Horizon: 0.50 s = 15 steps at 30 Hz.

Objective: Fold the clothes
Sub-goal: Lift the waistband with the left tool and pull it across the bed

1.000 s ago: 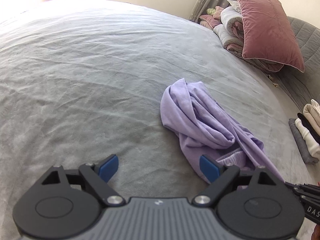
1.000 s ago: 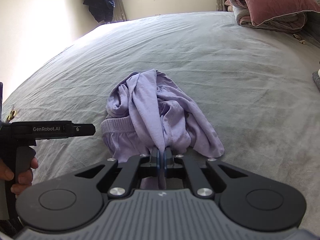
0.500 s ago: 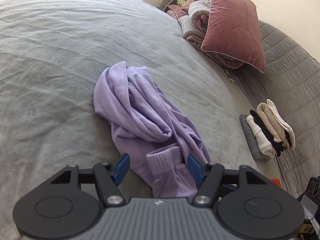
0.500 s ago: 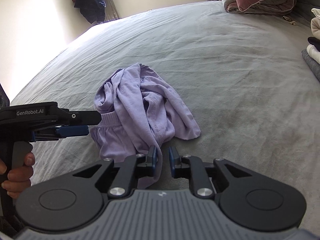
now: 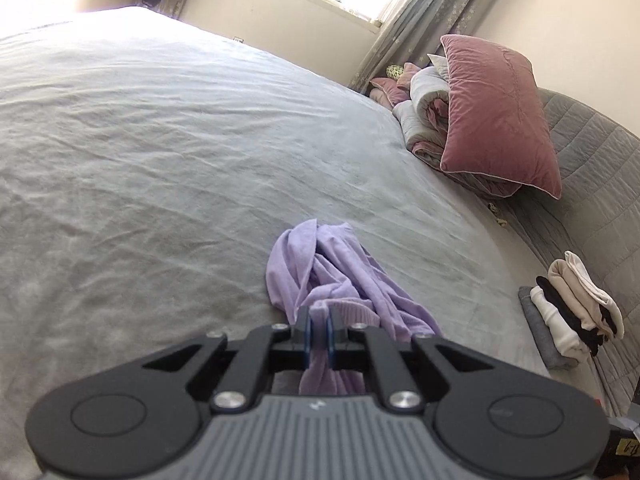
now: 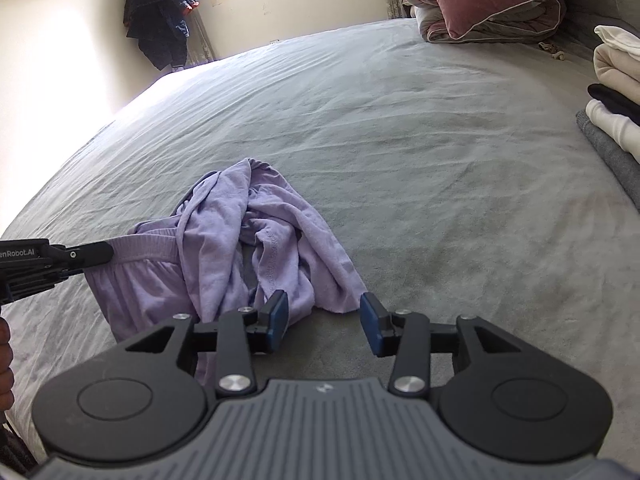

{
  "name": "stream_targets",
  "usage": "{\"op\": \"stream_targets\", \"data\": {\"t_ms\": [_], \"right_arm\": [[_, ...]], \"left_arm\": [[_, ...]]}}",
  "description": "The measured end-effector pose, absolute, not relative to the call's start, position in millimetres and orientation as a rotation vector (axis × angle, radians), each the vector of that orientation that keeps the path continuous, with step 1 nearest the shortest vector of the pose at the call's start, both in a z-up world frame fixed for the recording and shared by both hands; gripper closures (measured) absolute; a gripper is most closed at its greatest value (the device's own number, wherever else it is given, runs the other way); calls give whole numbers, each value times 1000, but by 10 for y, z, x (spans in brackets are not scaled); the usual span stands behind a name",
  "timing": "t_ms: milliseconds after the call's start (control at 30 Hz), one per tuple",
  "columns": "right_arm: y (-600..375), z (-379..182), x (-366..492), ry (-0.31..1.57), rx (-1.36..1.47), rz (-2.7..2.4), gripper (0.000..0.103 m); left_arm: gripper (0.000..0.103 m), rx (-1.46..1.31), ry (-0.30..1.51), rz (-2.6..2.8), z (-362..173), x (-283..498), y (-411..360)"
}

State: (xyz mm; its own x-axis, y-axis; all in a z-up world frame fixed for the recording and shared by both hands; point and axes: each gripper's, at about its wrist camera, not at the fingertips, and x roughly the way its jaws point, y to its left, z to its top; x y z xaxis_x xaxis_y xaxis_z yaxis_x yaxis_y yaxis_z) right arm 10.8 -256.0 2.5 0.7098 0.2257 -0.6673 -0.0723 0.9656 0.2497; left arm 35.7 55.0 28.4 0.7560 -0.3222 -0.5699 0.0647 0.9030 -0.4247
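Note:
A crumpled lilac garment (image 5: 340,284) (image 6: 244,248) lies on the grey bed. My left gripper (image 5: 319,334) is closing, and its blue pads pinch the ribbed waistband, which hangs down between them. In the right wrist view that same left gripper (image 6: 106,252) comes in from the left edge, holding the waistband pulled out sideways. My right gripper (image 6: 324,322) is opening; its blue pads stand apart over the bedsheet at the garment's near hem, with no cloth pressed between them.
A stack of folded clothes (image 5: 568,308) (image 6: 616,112) sits at the bed's right edge. A pink pillow (image 5: 496,112) leans on rolled bedding by the quilted headboard. Dark clothes (image 6: 160,12) hang on the far wall. A hand (image 6: 6,356) shows at the left.
The left gripper came over the waistband, shut on it and lifted it slightly. The right gripper let go of the cloth fold it held, and its jaws spread apart.

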Motion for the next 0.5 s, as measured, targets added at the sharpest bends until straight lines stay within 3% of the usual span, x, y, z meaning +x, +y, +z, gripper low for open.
{"op": "stream_targets", "data": {"t_ms": [500], "right_arm": [[-2250,-66,207,780,163,181,51]], "left_arm": [[97,-324,566,123,391,285,1416]]}}
